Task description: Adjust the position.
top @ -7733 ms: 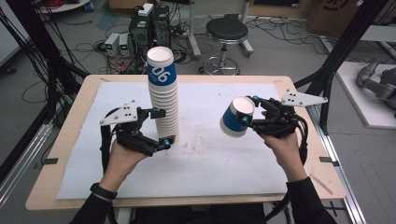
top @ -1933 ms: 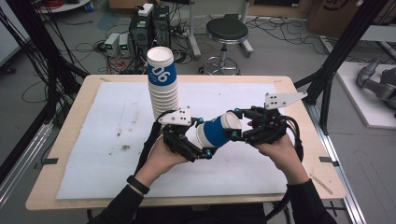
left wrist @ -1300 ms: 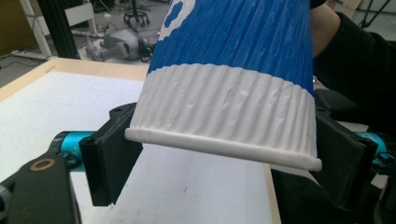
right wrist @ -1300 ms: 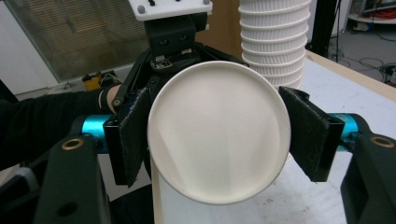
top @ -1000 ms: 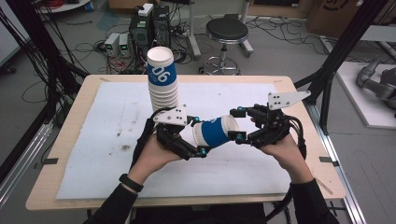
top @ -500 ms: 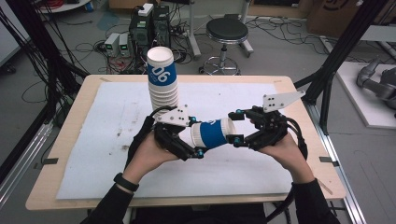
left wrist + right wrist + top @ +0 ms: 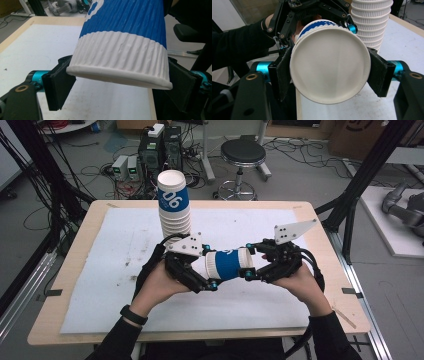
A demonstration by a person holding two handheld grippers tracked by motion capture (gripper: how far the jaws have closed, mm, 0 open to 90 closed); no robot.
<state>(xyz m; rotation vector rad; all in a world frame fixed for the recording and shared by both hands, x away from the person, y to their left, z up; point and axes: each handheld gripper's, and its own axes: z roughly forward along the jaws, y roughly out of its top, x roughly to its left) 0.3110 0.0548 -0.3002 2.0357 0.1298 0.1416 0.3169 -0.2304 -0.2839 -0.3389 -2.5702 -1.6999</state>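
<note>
In the high view, a blue-and-white cup point(image 7: 227, 265) is held level above the bench's point(image 7: 75, 315) middle, near the cup stack point(image 7: 175, 207), between the left claw point(image 7: 212, 270) and right claw point(image 7: 250, 267), forearms converging. In the left gripper view, the left claw point(image 7: 120, 87) is seen pinching the cup's point(image 7: 125, 37) rim, its jaws just having eased wider. In the right gripper view, the right claw point(image 7: 329, 75) is seen clamped on the cup's base point(image 7: 329, 62), having just closed.

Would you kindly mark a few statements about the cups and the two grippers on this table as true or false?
1. The blue and white cup lies sideways in the air between the two grippers. True.
2. The right gripper has its pads pressed on that cup's base end. True.
3. The stack of cups has toppled onto the table. False: it stands upright at the far side of the white mat.
4. The left gripper holds a spoon. False: the cup's rim end sits between its jaws.
5. The stool stands on the table. False: it is on the floor behind it.
</note>
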